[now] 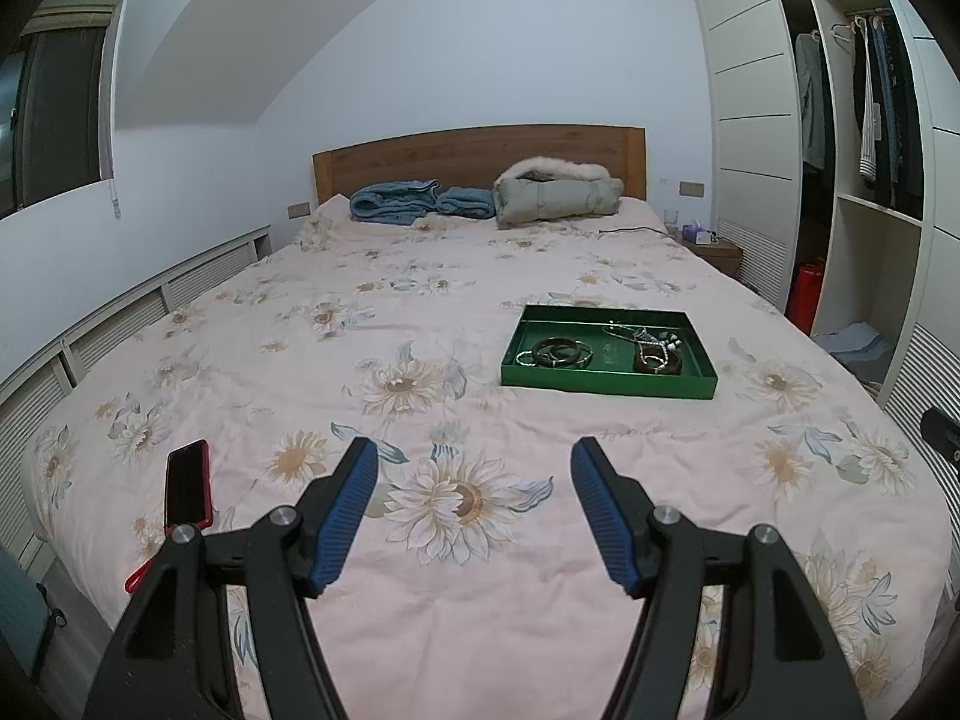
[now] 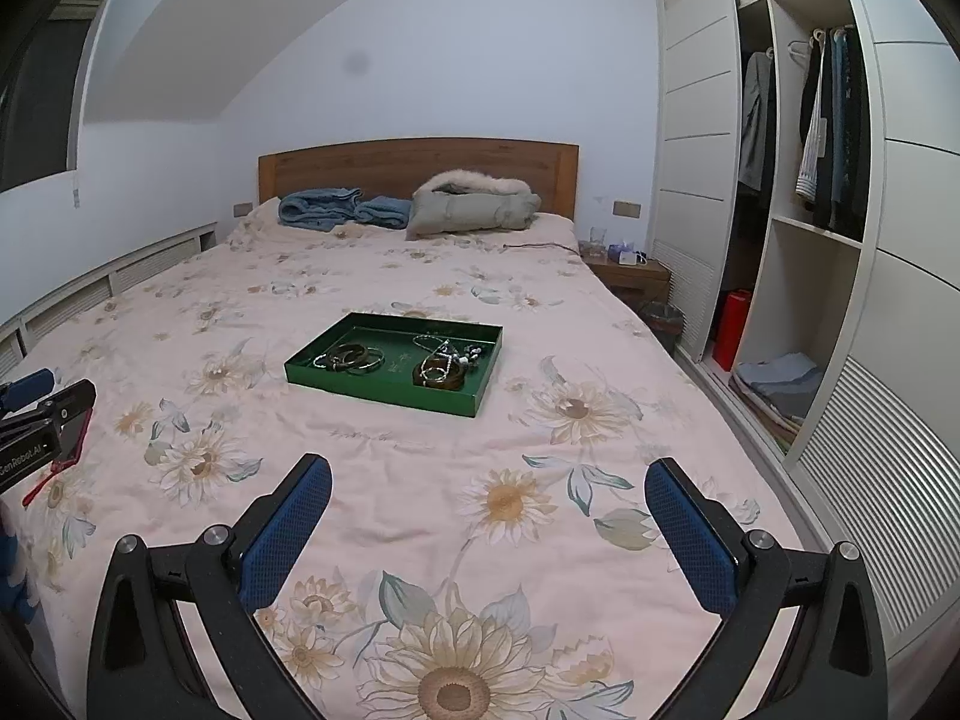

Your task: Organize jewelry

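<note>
A green tray (image 1: 606, 385) lies on the floral bedspread, also in the right wrist view (image 2: 384, 393). In its left half lie several bangles (image 1: 555, 354) (image 2: 350, 357). In its right half lies a tangle of bead strings and necklaces (image 1: 654, 348) (image 2: 444, 360). My left gripper (image 1: 474, 450) is open and empty, hovering over the near end of the bed, well short of the tray. My right gripper (image 2: 489, 471) is open and empty, also short of the tray. The left gripper shows at the left edge of the right wrist view (image 2: 42, 402).
A red phone (image 1: 187, 485) lies near the bed's left front corner. Folded blue knitwear (image 1: 396, 201) and a fur-trimmed coat (image 1: 555, 189) lie by the headboard. A nightstand (image 2: 627, 267) and an open wardrobe (image 2: 798, 210) stand to the right.
</note>
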Available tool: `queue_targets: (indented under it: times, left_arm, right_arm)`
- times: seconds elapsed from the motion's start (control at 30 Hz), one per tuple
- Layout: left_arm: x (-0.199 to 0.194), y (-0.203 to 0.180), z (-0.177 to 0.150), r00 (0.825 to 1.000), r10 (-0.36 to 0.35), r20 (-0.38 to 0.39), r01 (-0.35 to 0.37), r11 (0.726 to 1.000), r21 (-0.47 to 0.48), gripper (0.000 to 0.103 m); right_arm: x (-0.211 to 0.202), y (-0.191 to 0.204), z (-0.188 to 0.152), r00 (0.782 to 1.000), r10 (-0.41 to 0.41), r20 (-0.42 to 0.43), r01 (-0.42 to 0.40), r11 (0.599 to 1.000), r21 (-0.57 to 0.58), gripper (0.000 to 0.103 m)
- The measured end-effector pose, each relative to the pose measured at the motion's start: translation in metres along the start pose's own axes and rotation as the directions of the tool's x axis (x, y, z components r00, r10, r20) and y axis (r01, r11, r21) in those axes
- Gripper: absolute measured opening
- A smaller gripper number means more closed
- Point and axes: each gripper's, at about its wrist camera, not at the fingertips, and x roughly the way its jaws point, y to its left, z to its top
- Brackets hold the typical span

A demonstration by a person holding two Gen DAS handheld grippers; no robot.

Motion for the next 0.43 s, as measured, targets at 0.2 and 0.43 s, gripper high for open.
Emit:
queue_targets:
  times: [0.2,0.43]
  left_arm:
    - [0.0,0.0015,-0.0012,1.0,0.003,-0.002,-0.003,1.0,-0.001,0.065]
    - [0.0,0.0023,-0.0013,1.0,-0.003,-0.001,0.003,1.0,-0.005,0.065]
  right_arm:
    - [0.0003,-0.0011,-0.0007,1.0,-0.007,0.003,0.007,1.0,0.006,0.103]
    - [0.0003,-0.0013,-0.0006,1.0,-0.007,0.003,0.006,1.0,0.007,0.103]
